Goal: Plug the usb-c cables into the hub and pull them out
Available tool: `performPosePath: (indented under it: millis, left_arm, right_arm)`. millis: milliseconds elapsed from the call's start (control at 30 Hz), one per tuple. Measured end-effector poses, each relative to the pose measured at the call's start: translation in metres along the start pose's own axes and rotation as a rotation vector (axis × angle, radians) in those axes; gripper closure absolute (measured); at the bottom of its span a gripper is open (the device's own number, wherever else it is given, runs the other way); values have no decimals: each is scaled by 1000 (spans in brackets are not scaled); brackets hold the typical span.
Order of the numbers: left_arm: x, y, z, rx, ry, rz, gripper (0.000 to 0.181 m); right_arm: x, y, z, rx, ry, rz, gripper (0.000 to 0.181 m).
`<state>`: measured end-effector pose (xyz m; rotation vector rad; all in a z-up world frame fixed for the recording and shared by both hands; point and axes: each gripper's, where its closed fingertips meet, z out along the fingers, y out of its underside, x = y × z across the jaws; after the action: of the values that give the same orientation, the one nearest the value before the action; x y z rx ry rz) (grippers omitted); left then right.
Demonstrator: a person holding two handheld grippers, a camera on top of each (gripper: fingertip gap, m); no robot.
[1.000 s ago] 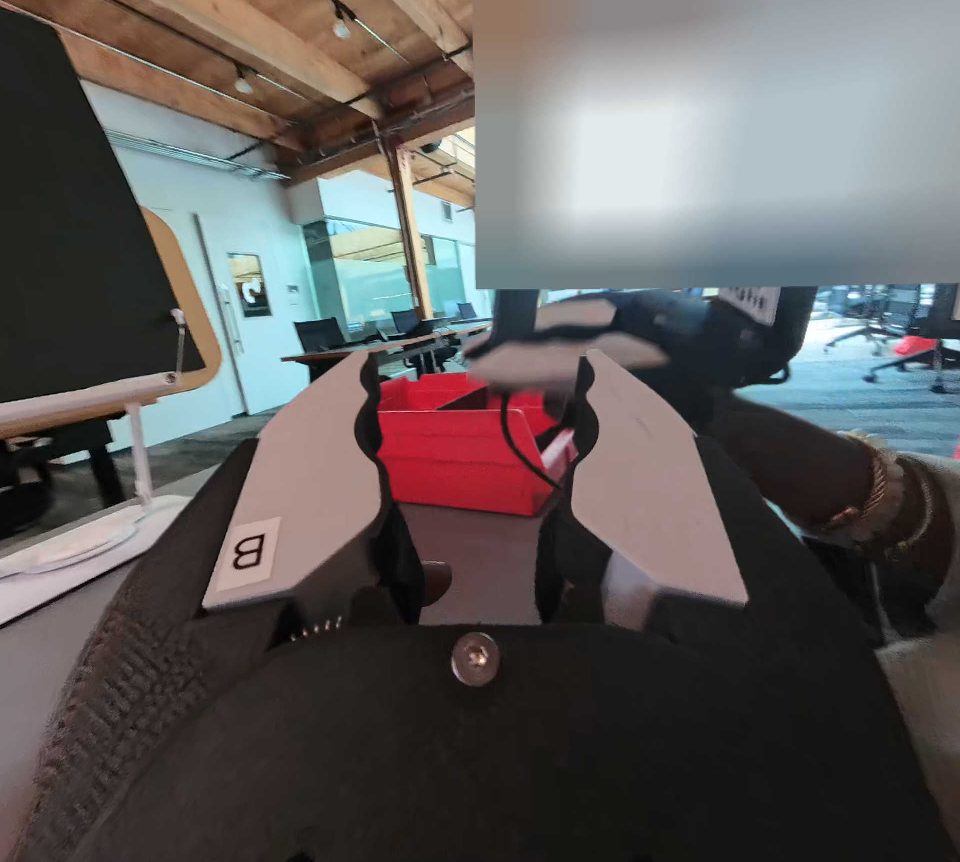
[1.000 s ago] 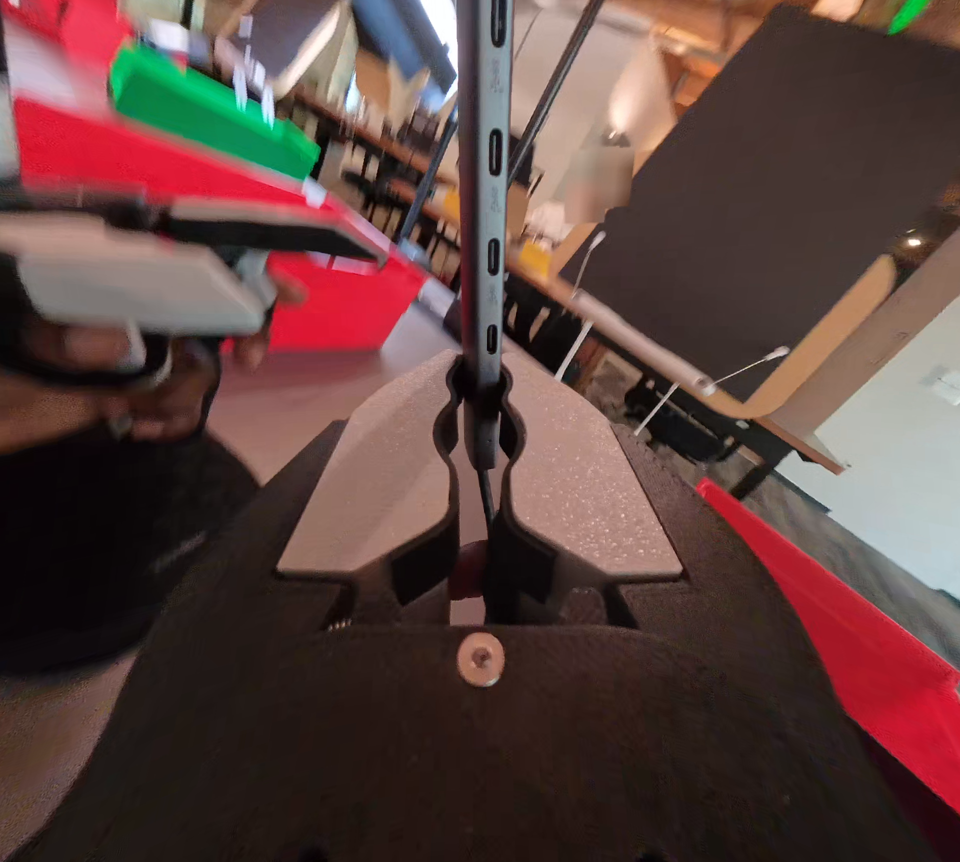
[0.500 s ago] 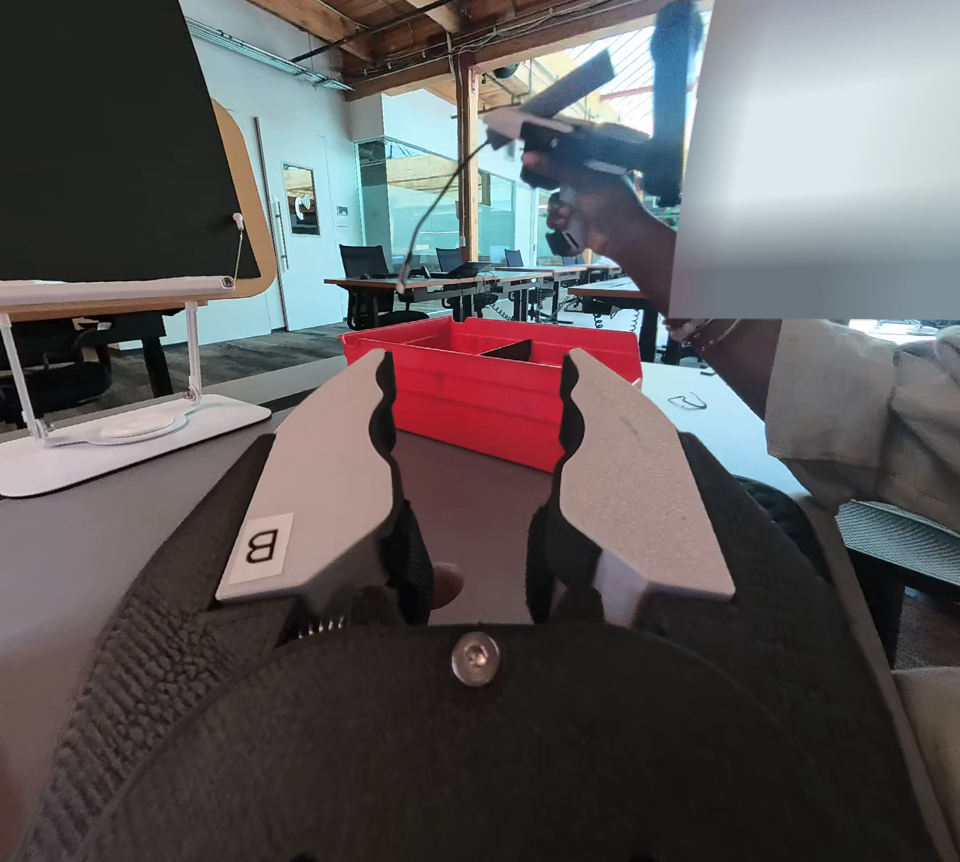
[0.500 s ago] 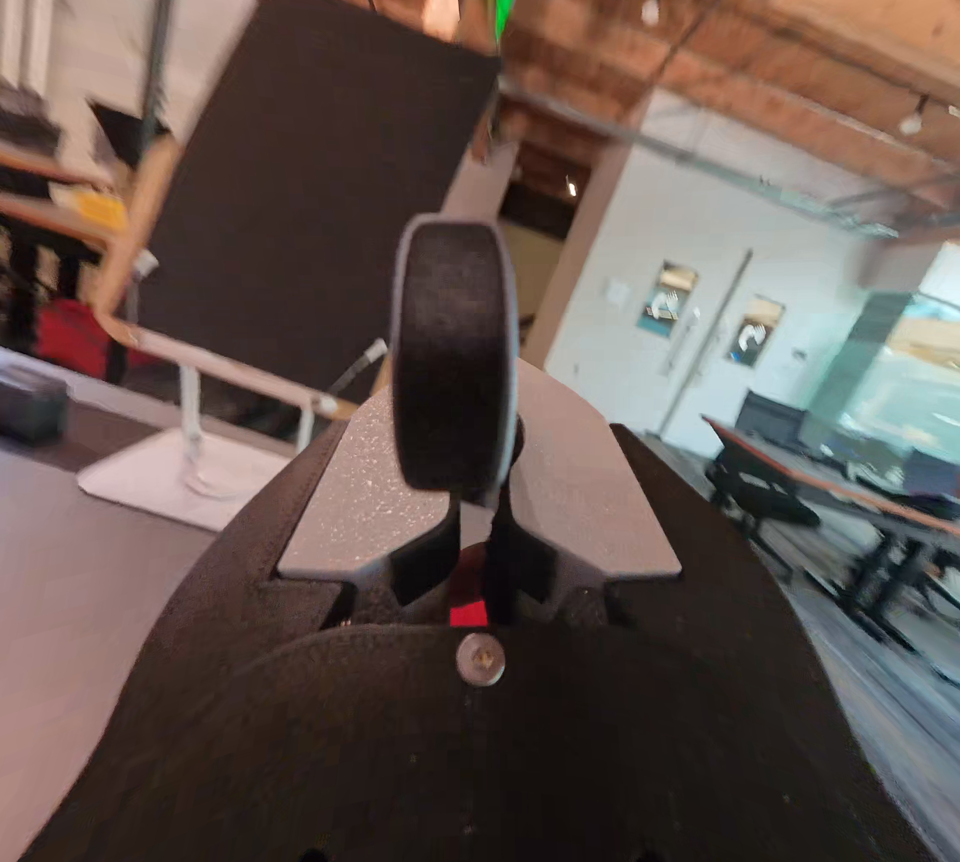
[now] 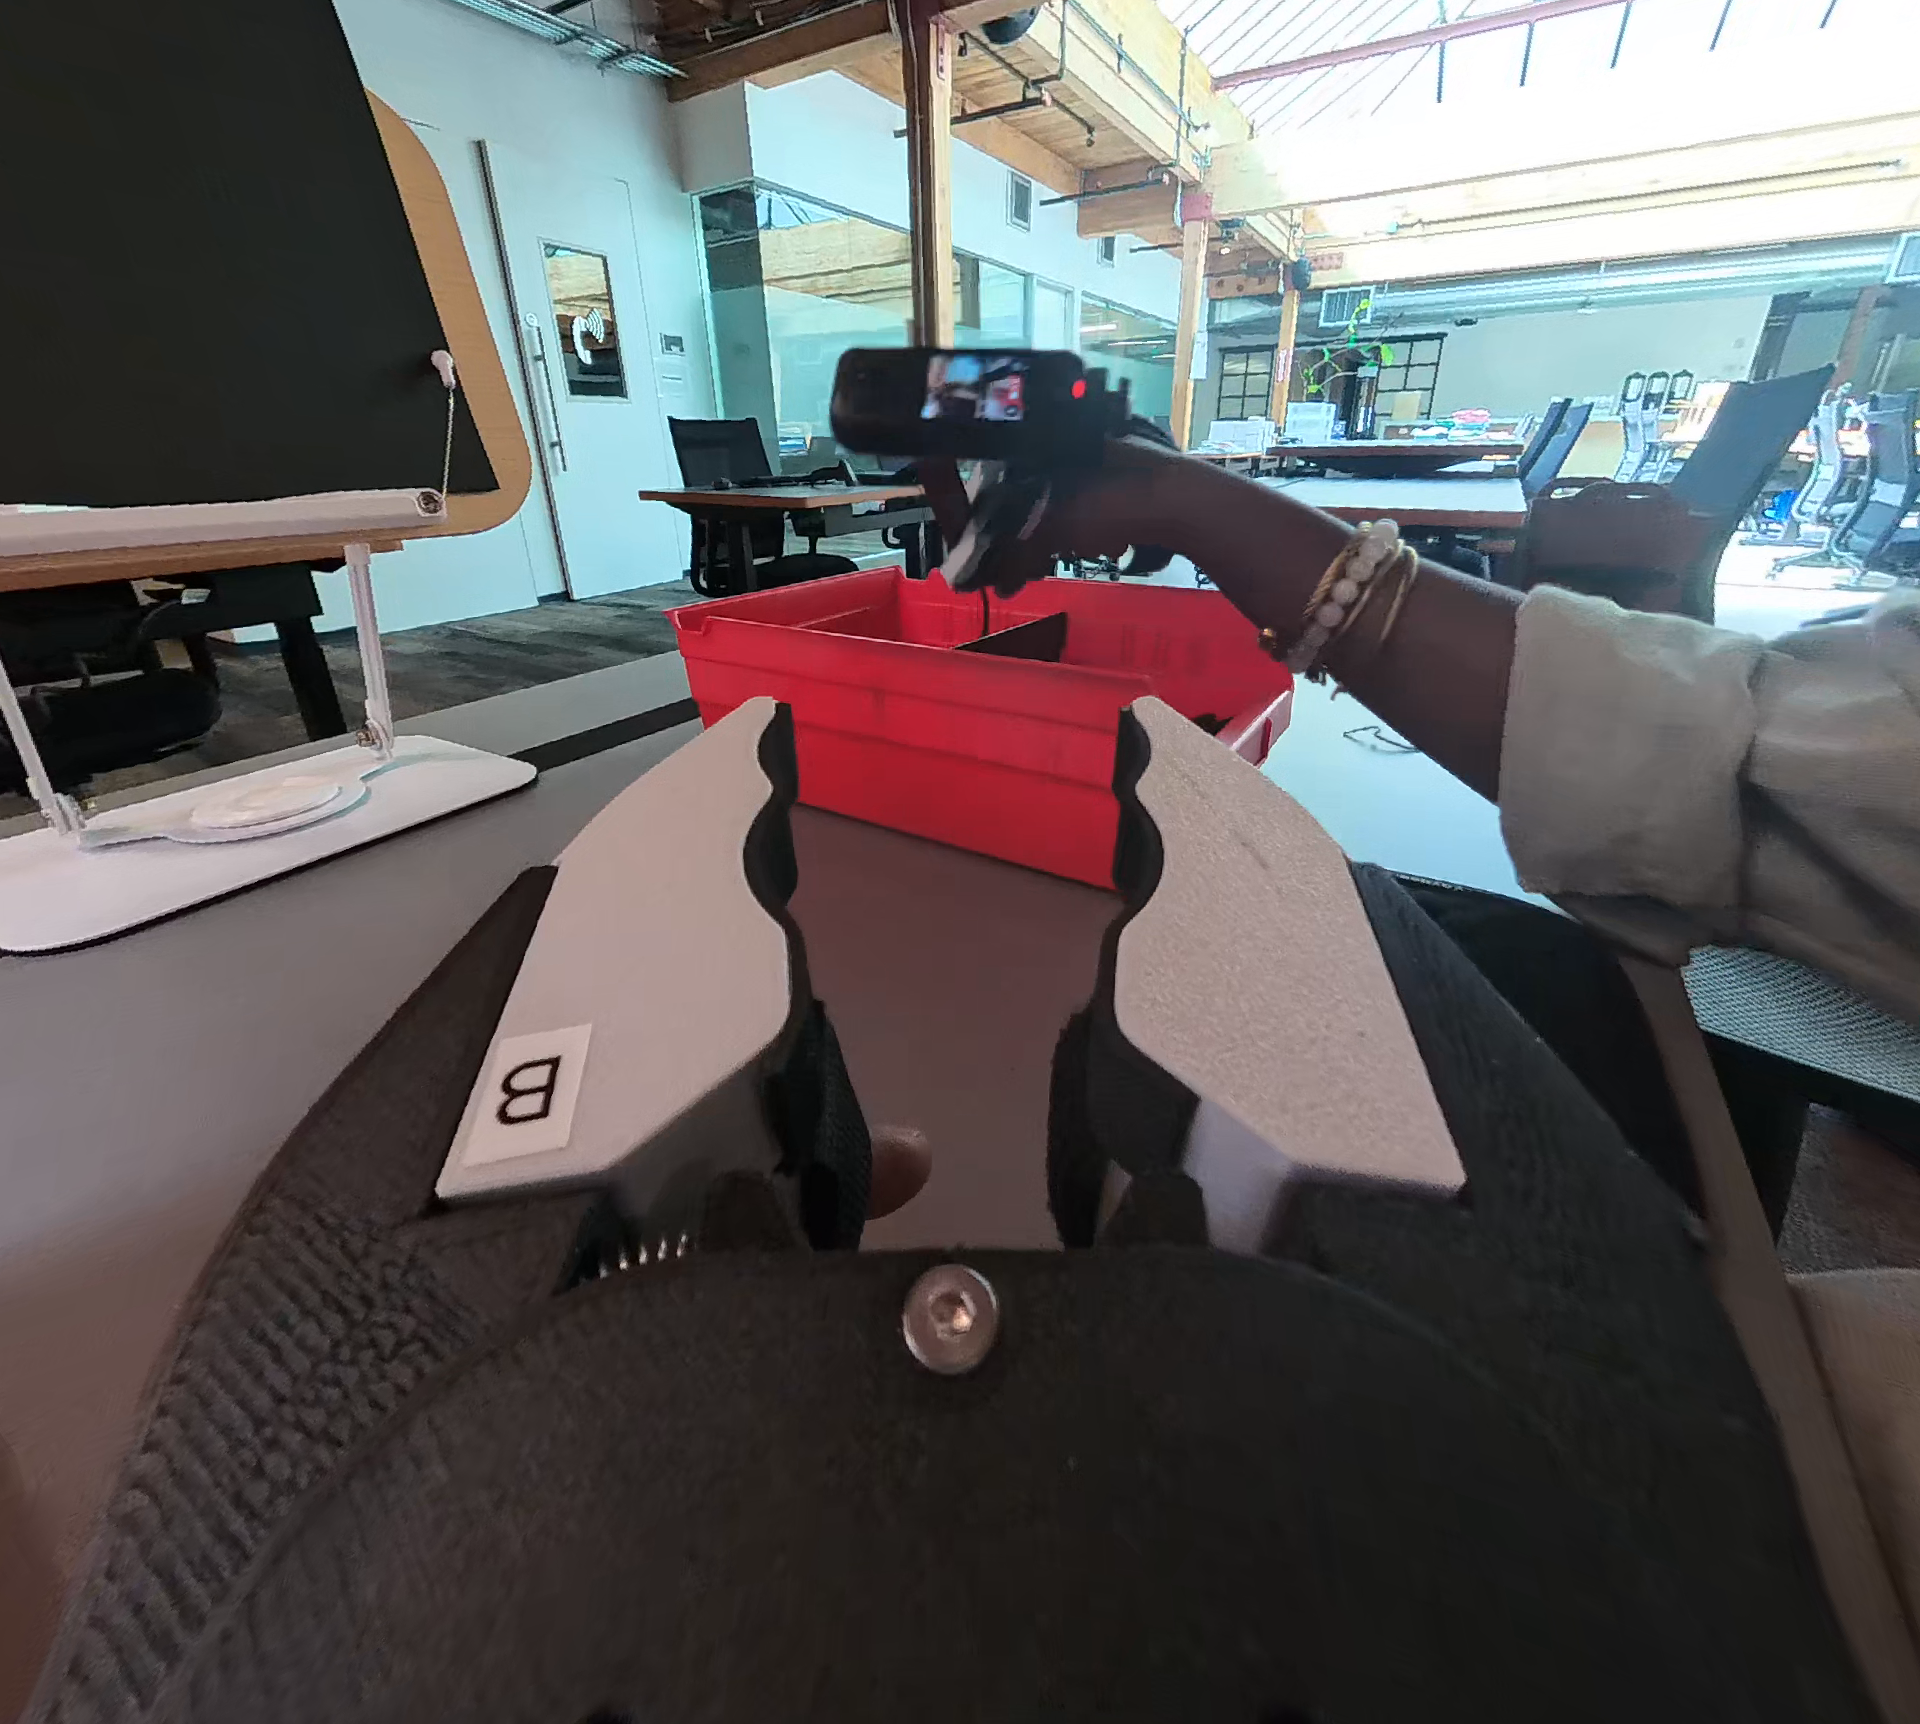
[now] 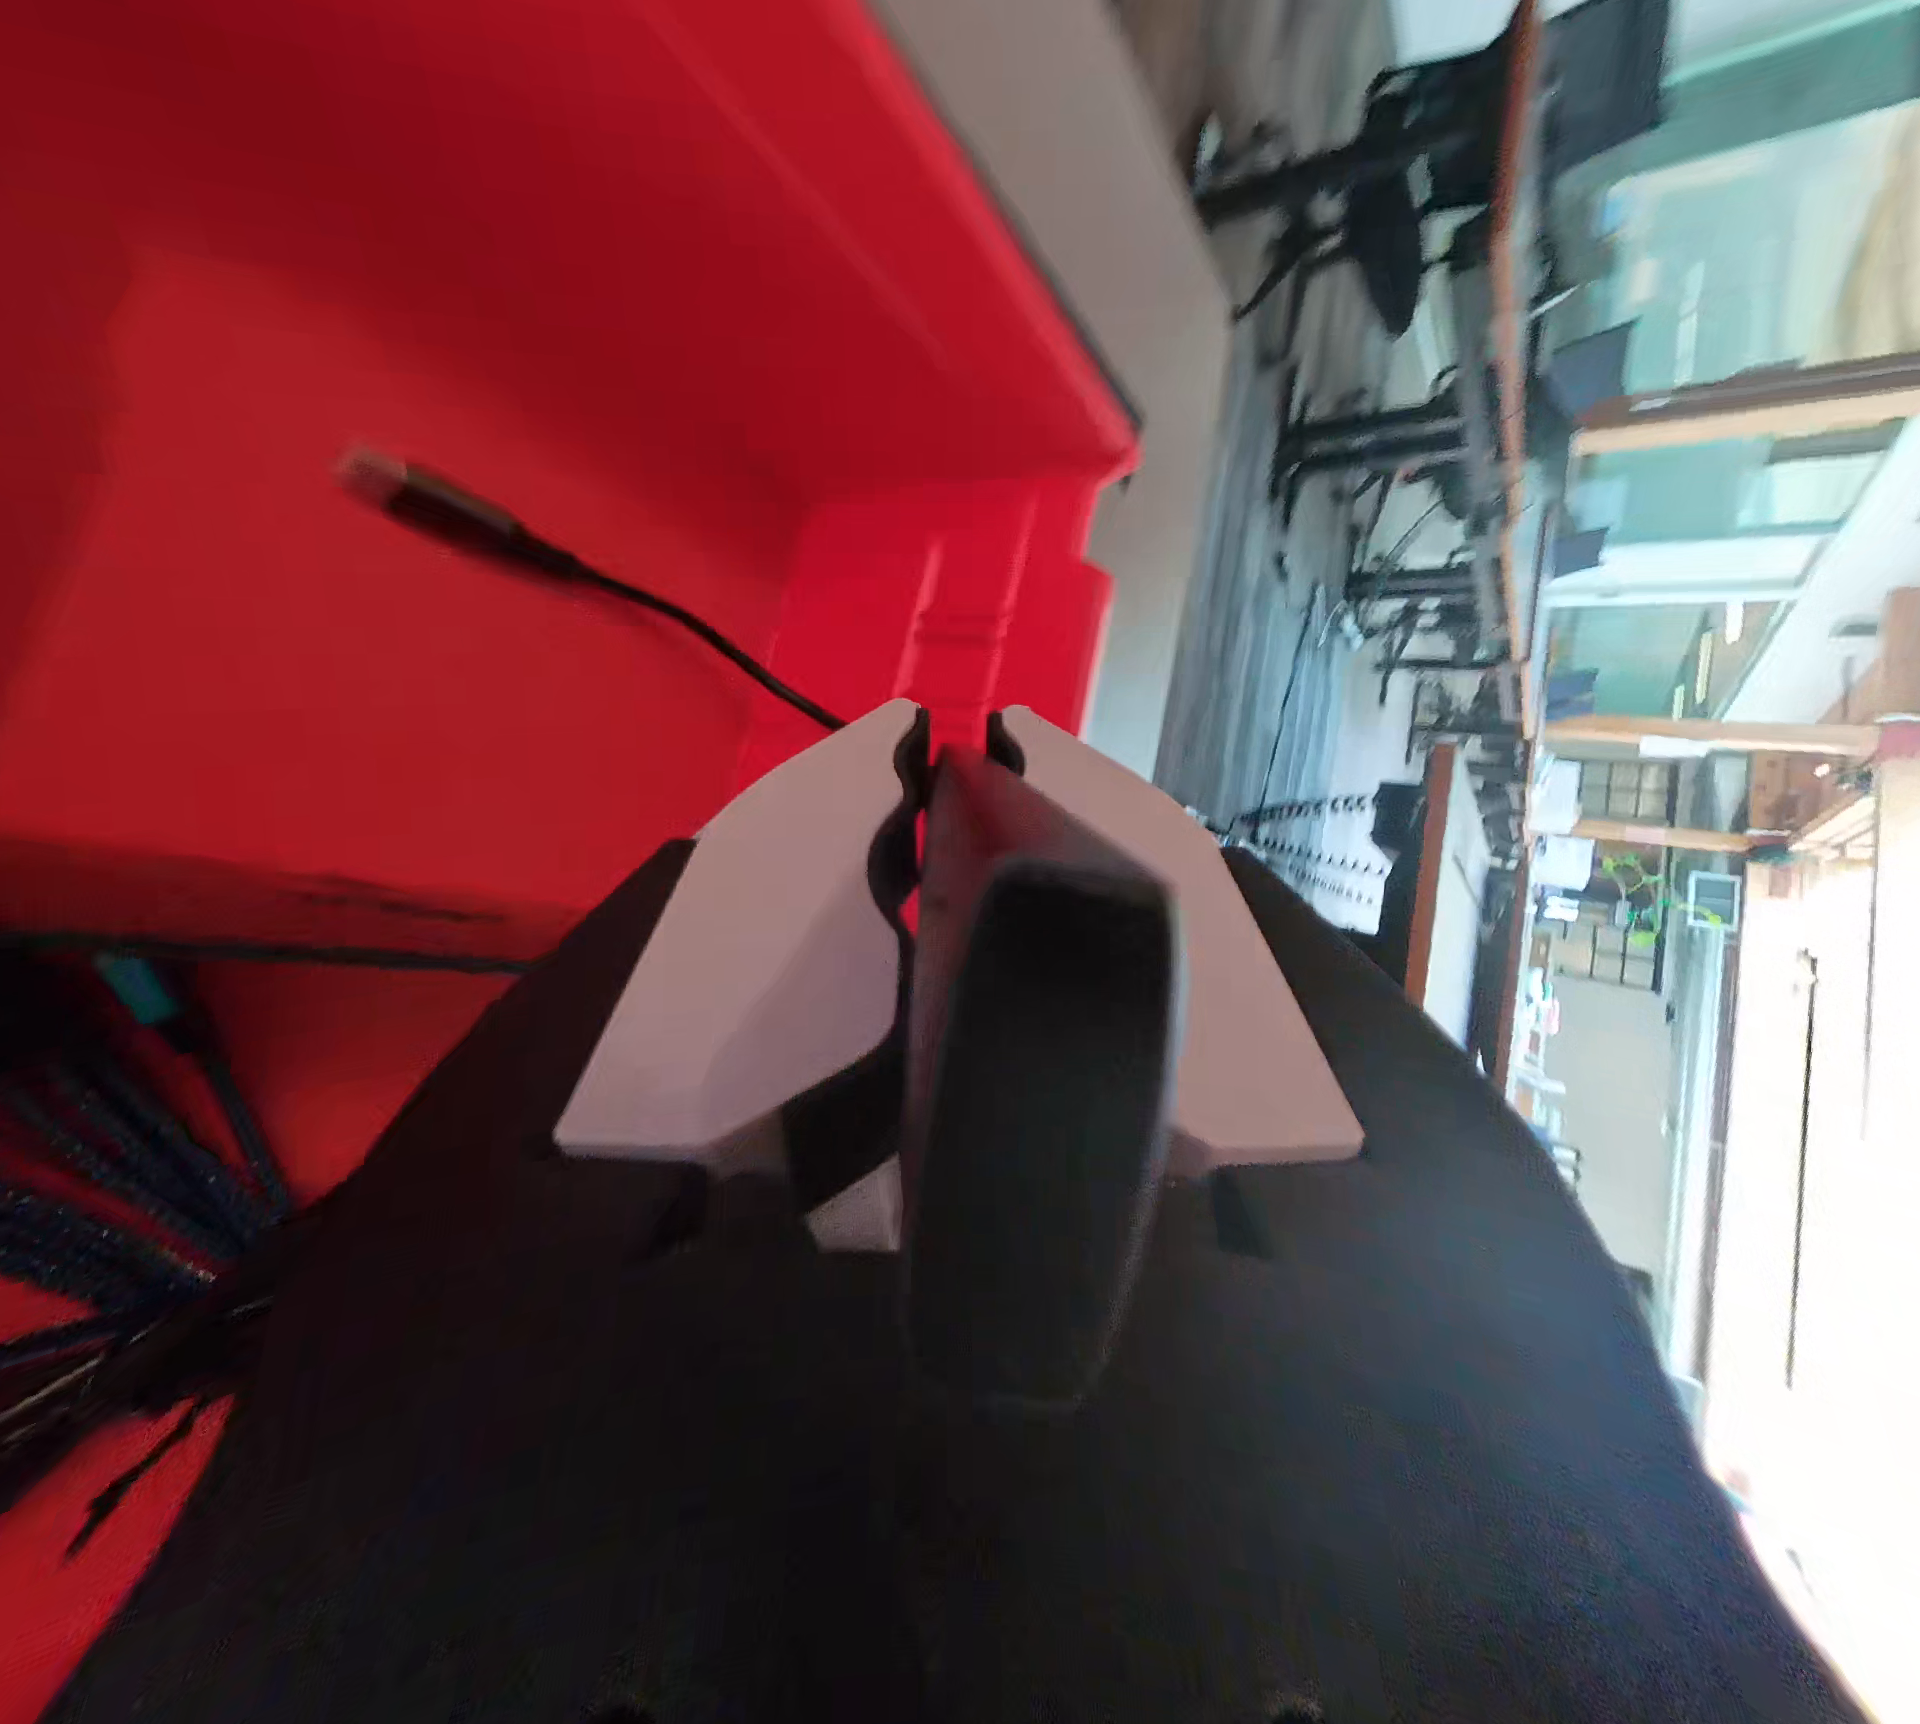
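My left gripper [image 5: 951,729] is open and empty, low over the grey table [image 5: 260,999], just short of the red bin [image 5: 935,739]. My right gripper [image 6: 956,729] is shut on the slim grey hub [image 6: 1039,1103], whose butt end points back at the camera. The hub's thin black cable and plug [image 6: 457,511] hang over the bin's red inside [image 6: 520,116]. Several dark braided cables [image 6: 125,1207] lie in a neighbouring compartment. In the left wrist view the right gripper [image 5: 982,547] points down over the bin, blurred, held by a hand.
A white stand [image 5: 260,801] carrying a black board [image 5: 156,168] sits on the table at the left. A black divider [image 5: 1023,635] splits the bin. The person's sleeved arm [image 5: 1714,770] reaches in from the right. Desks and chairs stand far behind. My right fingertips sit around 40 centimeters from my left ones.
The right gripper has swung from high in the air down over the red bin, tipped downward, with the hub still in it. The left gripper has stayed open and nearly still.
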<state>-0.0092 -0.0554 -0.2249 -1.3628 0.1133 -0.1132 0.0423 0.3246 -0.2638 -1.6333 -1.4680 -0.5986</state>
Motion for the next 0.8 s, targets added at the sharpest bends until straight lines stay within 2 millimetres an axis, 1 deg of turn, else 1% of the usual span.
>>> performPosePath:
  millis: [33, 100, 133, 167, 200, 267, 300, 333, 367, 467, 567, 633, 733, 800]
  left_arm:
    - [0, 0, 0, 2, 0, -1, 124]
    - [0, -1, -1, 6, 0, -5, 124]
    - [-1, -1, -1, 7, 1, -7, 125]
    - [-1, -1, -1, 6, 1, -8, 124]
    - [-1, -1, 0, 6, 2, -8, 124]
    - [0, -1, 0, 3, 3, -7, 124]
    - [0, 0, 0, 2, 4, -6, 124]
    - [0, 0, 0, 2, 5, -5, 124]
    - [0, 0, 0, 2, 5, -3, 124]
    - [1, -1, 0, 2, 5, -1, 124]
    - [1, -1, 0, 2, 5, -1, 124]
    - [1, -1, 1, 1, 5, 0, 124]
    - [1, 0, 1, -1, 5, 0, 124]
    - [0, 0, 1, -1, 4, 0, 125]
  right_arm:
    - [-6, 4, 5, -51, -31, -17, 168]
    - [-14, 8, 14, -112, -71, -28, 163]
    - [-18, 6, 16, -104, -97, -23, 153]
    - [-23, -1, 15, -59, -131, -5, 148]
    - [-27, -9, 12, -4, -169, 31, 144]
    - [-31, -23, 3, 90, -230, 86, 123]
    - [-31, -29, -3, 136, -254, 94, 117]
    - [-32, -34, -8, 179, -278, 96, 106]
    - [-33, -38, -13, 206, -303, 98, 102]
    - [-38, -42, -26, 244, -374, 82, 96]
    - [-31, -50, -36, 308, -373, 106, 94]
    - [-25, -64, -47, 397, -399, 190, 96]
    - [-18, -91, -73, 589, -496, 337, 100]
    - [-11, -104, -86, 691, -538, 427, 104]
